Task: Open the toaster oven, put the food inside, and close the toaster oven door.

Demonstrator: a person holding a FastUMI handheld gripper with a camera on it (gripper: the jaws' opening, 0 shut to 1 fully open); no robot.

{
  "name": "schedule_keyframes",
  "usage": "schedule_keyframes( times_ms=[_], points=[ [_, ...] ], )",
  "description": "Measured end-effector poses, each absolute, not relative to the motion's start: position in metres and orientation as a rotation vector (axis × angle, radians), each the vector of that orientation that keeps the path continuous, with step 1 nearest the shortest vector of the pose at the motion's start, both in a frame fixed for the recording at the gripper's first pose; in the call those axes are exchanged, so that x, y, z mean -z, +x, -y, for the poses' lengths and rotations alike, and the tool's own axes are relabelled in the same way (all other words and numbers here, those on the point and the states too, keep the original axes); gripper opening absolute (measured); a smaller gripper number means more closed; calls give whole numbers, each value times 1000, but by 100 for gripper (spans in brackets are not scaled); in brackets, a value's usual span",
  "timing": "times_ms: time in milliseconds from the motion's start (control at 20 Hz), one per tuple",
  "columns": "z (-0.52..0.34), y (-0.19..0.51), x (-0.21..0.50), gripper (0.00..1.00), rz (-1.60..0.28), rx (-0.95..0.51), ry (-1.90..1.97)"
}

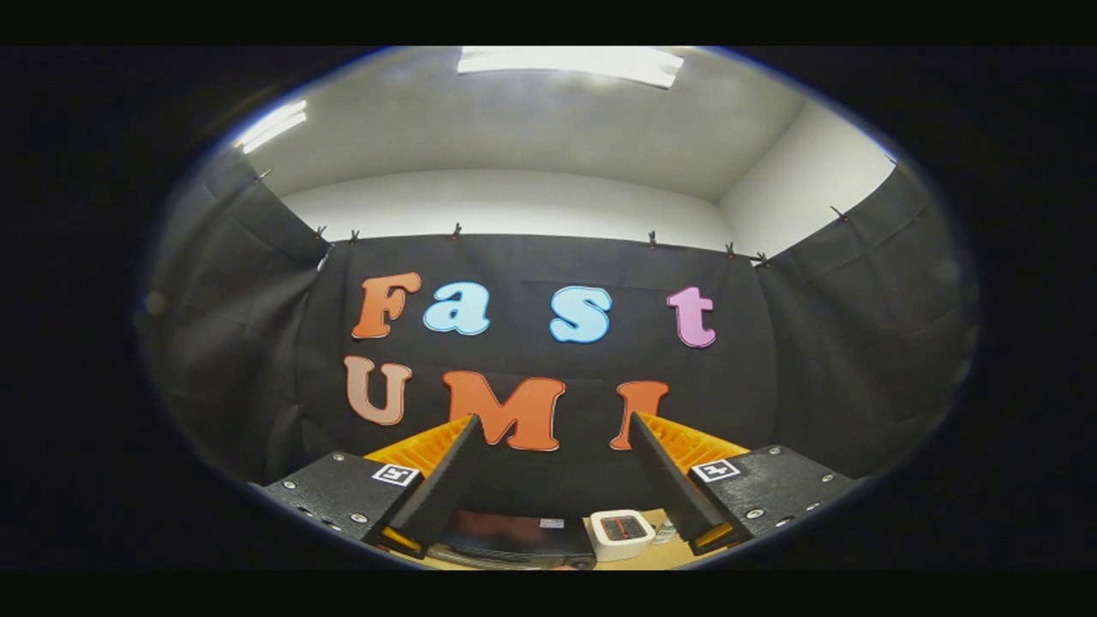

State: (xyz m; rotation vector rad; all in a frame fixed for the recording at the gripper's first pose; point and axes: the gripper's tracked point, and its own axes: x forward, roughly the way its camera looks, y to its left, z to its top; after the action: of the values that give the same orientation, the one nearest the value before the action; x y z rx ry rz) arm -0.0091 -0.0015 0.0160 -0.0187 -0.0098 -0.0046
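My gripper (553, 424) is held high and tilted up toward the booth's black wall, its two fingers wide apart with nothing between them. Far below, between the finger bases, the top of a dark toaster oven (514, 536) sits on a light wooden table (638, 561). I cannot tell how its door stands from here. No food is visible to me.
A small white device (623, 531) with a dark reddish face stands just right of the toaster oven. A small pale item (664, 533) lies next to it. Black cloth walls close the booth on three sides.
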Motion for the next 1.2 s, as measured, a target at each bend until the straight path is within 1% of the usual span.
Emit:
schedule_keyframes(
  times_ms=[350, 600, 850, 1200],
  points=[
    [-1, -9, 6, 99, -37, -2, -14],
    [-6, -7, 40, 99, -108, -9, -3],
    [-13, -6, 86, 99, -193, -17, 24],
    [-49, -11, 188, 100, -390, -66, 87]
  ],
)
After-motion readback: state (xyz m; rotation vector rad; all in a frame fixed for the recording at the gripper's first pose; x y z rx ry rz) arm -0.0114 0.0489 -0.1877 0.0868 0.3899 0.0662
